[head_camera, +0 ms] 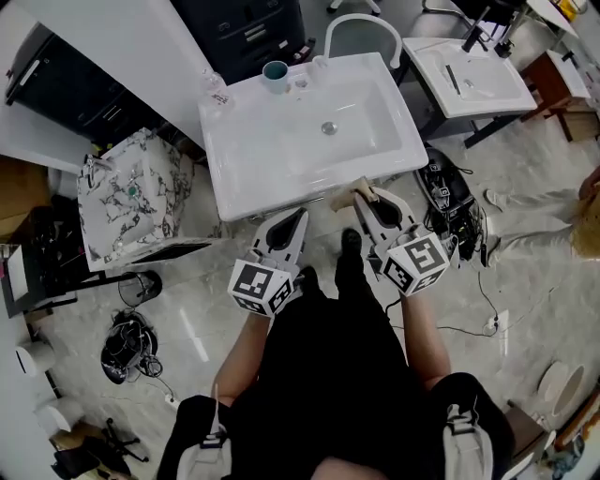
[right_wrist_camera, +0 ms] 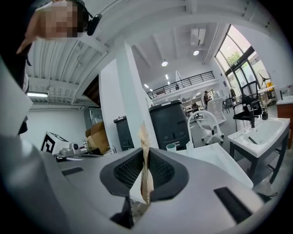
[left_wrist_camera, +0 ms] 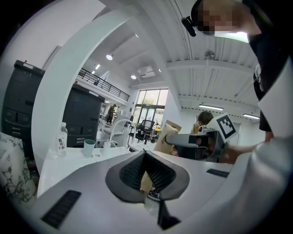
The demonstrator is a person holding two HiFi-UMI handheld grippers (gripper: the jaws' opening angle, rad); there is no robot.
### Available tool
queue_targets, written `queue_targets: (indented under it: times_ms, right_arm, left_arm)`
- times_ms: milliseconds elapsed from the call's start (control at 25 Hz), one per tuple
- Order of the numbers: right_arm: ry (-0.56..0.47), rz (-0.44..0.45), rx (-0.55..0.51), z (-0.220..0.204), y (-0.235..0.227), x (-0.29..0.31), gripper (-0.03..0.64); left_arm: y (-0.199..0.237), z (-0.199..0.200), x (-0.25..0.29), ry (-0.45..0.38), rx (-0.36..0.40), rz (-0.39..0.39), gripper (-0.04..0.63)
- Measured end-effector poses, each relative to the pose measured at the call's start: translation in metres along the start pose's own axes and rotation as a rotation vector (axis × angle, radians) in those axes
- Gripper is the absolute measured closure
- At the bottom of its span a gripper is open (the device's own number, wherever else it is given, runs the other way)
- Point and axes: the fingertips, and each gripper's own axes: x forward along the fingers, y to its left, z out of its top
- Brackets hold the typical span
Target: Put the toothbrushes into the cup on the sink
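Observation:
A teal cup point(head_camera: 276, 73) stands at the back left corner of the white sink point(head_camera: 234, 187); it also shows as the cup point(left_wrist_camera: 89, 147) and the cup point(right_wrist_camera: 171, 147) in the gripper views. My right gripper point(head_camera: 364, 195) hovers at the sink's front edge, shut on a thin tan paper-like packet point(right_wrist_camera: 145, 176) that sticks up past its jaws; what is inside the packet I cannot tell. My left gripper point(head_camera: 298, 217) hangs just in front of the sink, its jaws closed together point(left_wrist_camera: 145, 157) with nothing clearly held. The right gripper point(left_wrist_camera: 201, 144) also shows in the left gripper view.
A water bottle point(head_camera: 214, 84) stands left of the cup. A marble-patterned box point(head_camera: 131, 197) sits left of the sink, a second white basin point(head_camera: 478, 80) to the right, a black cabinet point(head_camera: 253, 28) behind. Cables point(head_camera: 450, 202) lie on the floor.

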Motion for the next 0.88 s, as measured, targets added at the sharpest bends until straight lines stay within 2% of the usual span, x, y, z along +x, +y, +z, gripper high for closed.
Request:
queue_targets:
  times_ms: [520, 880]
  right_arm:
    - [0.028, 0.179, -0.014, 0.034, -0.075, 0.055, 0.561]
    - [0.063, 0.271, 0.001, 0.038, -0.114, 0.080, 0.561]
  left_arm:
    - [0.013, 0.029, 0.076, -0.027, -0.005, 0.174, 0.581]
    - [0.010, 0.029, 0.118, -0.025, -0.009, 0.245, 0.581]
